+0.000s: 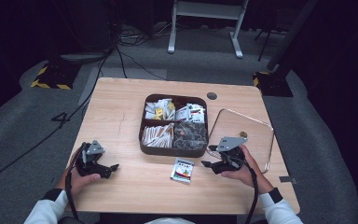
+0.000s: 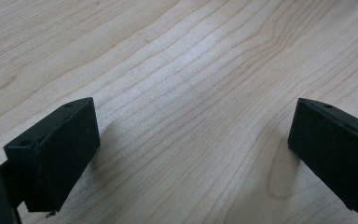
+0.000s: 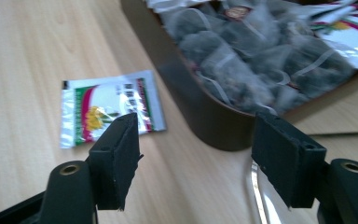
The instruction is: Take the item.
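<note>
A white sachet with a red, green and yellow print (image 1: 182, 169) (image 3: 109, 106) lies flat on the wooden table (image 1: 121, 112), just in front of a dark brown compartment box (image 1: 175, 124) (image 3: 186, 98) holding several sachets and tea bags. My right gripper (image 1: 207, 164) (image 3: 193, 154) hovers to the right of the sachet, open, nothing between its jaws. My left gripper (image 1: 114, 167) (image 2: 191, 144) rests at the table's front left, open over bare wood.
A clear lid with a metallic rim (image 1: 242, 133) (image 3: 256, 191) lies flat to the right of the box, under my right hand. A round dark grommet (image 1: 211, 96) sits near the table's far edge. Cables and a stand's legs lie on the floor beyond.
</note>
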Demonstrator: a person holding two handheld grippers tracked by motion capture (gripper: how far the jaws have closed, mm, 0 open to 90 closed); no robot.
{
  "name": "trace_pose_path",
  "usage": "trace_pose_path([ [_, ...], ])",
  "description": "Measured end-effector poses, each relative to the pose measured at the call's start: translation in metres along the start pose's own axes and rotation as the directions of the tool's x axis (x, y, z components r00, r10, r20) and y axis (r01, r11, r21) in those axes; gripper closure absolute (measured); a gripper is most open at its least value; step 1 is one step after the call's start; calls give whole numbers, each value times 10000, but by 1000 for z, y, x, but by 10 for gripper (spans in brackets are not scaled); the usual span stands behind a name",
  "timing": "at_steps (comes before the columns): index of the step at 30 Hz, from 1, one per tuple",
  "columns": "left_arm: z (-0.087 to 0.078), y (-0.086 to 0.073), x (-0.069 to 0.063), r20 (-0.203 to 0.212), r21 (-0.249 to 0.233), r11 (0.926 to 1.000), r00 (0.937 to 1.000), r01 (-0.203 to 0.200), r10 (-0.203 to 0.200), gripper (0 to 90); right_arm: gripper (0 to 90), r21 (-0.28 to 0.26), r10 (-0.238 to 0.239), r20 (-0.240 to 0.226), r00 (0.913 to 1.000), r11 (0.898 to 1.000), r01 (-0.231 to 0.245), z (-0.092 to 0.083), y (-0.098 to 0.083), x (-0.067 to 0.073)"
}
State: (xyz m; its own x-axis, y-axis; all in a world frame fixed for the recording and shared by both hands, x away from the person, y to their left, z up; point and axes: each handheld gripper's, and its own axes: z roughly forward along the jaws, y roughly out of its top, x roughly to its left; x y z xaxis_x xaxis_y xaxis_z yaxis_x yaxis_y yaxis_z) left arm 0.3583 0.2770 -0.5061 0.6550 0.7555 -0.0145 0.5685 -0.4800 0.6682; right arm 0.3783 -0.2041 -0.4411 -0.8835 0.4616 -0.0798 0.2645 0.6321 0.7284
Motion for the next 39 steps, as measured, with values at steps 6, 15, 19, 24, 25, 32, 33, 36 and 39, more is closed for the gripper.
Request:
trace_pose_path([
  [6, 0, 0, 0, 6, 2, 10000, 10000, 1, -1, 23, 314, 43, 112, 673, 9977, 9999, -115, -9, -6, -18],
  [15, 0, 0, 0, 8, 1, 10000, 10000, 11, -11, 23, 314, 214, 766, 1661, 9831, 9965, -812, -14, -22, -46],
  [19, 0, 0, 0, 7, 11, 10000, 10000, -2, 2, 23, 311, 274, 979, 2055, 9737, 9940, -1057, -15, -29, -57],
  [24, 0, 0, 0, 8, 12, 10000, 10000, -3, 3, 23, 311, 281, 1370, 2562, 9569, 9884, -1491, -16, -37, -72],
  [25, 0, 0, 0, 8, 12, 10000, 10000, -3, 3, 23, 312, 263, 1525, 2635, 9525, 9859, -1651, -17, -39, -76],
  [32, 0, 0, 0, 8, 11, 10000, 10000, -3, 3, 23, 320, 277, 2118, 3144, 9254, 9723, -2319, -16, -54, -95],
  [33, 0, 0, 0, 9, 10, 10000, 10000, 0, 0, 23, 321, 308, 2127, 3215, 9227, 9716, -2347, -16, -56, -97],
  [36, 0, 0, 0, 7, 11, 10000, 10000, -1, 1, 23, 331, 320, 2181, 3420, 9140, 9694, -2433, -14, -60, -102],
  [39, 0, 0, 0, 8, 12, 10000, 10000, -1, 1, 23, 332, 311, 2320, 3742, 8978, 9645, -2622, -13, -65, -109],
])
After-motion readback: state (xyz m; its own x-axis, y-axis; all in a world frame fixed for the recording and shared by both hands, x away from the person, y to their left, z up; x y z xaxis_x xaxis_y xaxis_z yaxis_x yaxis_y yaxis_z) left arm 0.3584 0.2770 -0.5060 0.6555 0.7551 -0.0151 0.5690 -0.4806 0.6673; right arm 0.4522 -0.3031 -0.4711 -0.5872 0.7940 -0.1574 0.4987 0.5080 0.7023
